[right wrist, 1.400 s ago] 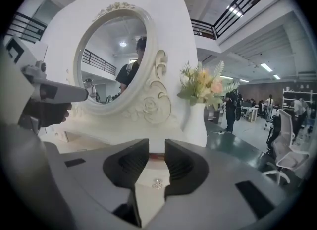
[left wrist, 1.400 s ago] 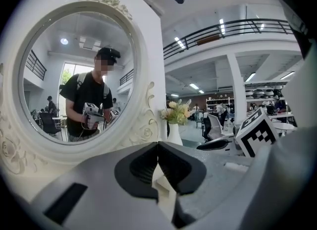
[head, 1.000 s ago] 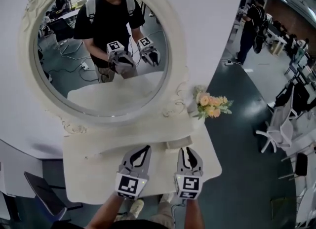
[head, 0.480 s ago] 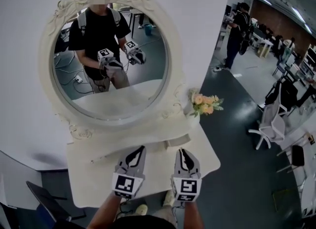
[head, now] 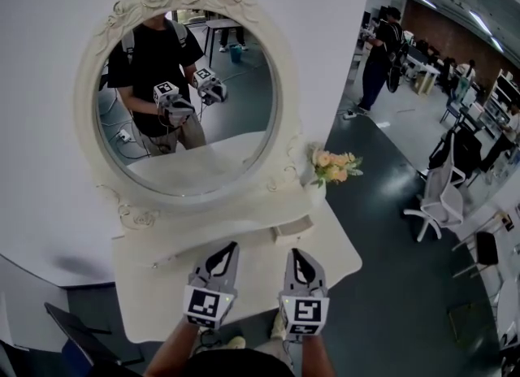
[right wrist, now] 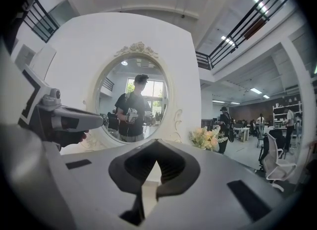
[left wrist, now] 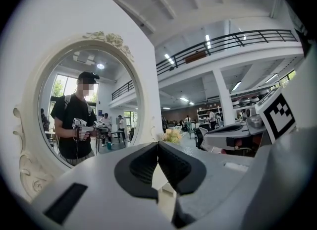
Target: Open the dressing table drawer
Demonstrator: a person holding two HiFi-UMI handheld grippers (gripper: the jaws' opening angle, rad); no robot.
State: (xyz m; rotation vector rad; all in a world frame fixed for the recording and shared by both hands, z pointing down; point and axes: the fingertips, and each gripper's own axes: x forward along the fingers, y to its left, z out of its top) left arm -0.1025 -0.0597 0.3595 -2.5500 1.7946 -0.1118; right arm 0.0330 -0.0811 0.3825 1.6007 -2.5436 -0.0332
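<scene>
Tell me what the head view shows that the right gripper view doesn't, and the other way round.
Only the head view: the whole top of the dressing table seen from above, and the small drawer below the mirror.
Only the right gripper view: the balcony railing and the ceiling overhead.
Both: the mirror with the person's reflection, the flowers, the left gripper, and the right gripper, its fingers shut on nothing.
</scene>
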